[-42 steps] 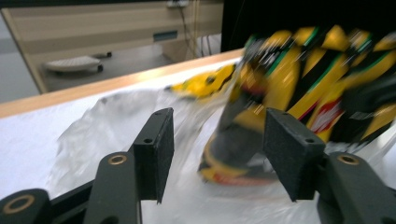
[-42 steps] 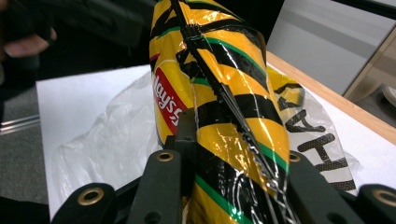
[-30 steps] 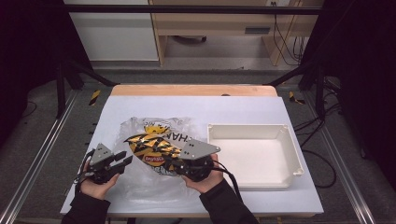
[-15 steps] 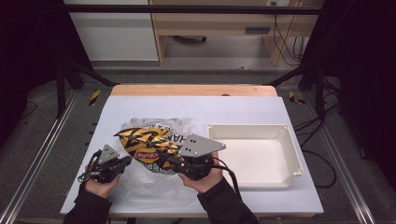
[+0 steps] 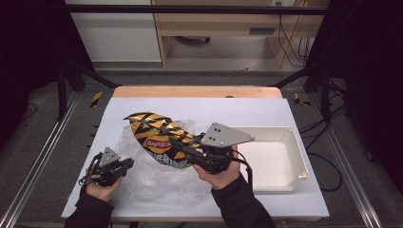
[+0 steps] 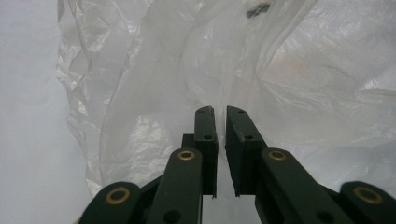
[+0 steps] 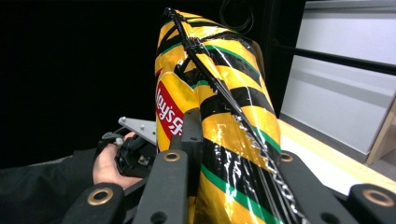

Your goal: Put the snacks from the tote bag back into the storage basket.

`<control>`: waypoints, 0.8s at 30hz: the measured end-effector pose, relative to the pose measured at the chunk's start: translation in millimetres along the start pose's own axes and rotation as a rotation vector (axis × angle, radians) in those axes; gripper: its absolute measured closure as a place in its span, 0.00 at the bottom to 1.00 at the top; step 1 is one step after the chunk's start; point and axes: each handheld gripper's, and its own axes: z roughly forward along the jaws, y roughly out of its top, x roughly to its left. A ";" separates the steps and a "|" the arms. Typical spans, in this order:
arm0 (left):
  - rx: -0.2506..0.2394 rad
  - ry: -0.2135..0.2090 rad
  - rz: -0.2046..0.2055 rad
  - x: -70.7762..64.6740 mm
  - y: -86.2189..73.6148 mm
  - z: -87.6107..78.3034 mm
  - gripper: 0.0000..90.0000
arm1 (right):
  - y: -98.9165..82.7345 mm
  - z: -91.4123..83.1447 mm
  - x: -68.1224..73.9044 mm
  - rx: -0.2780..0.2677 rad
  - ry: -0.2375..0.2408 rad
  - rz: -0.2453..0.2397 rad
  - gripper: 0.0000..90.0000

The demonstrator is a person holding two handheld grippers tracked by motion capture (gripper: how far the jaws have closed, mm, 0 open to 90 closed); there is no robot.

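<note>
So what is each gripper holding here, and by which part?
The right gripper clamps the chip bag at one end. The left gripper pinches the clear plastic bag at its edge.

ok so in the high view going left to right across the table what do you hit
left gripper → clear plastic bag → yellow-and-black chip bag → right gripper → white tray

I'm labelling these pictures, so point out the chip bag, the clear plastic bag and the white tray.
chip bag (image 5: 154, 137), high view, on its yellow striped front.
plastic bag (image 6: 154, 88), left gripper view, on its crinkled film.
white tray (image 5: 297, 154), high view, on its right wall.
</note>
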 end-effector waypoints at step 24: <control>-0.180 -0.007 -0.055 1.3 3.6 -37.9 0.53 | 1.8 -85.8 -61.0 -0.026 -0.270 0.030 0.86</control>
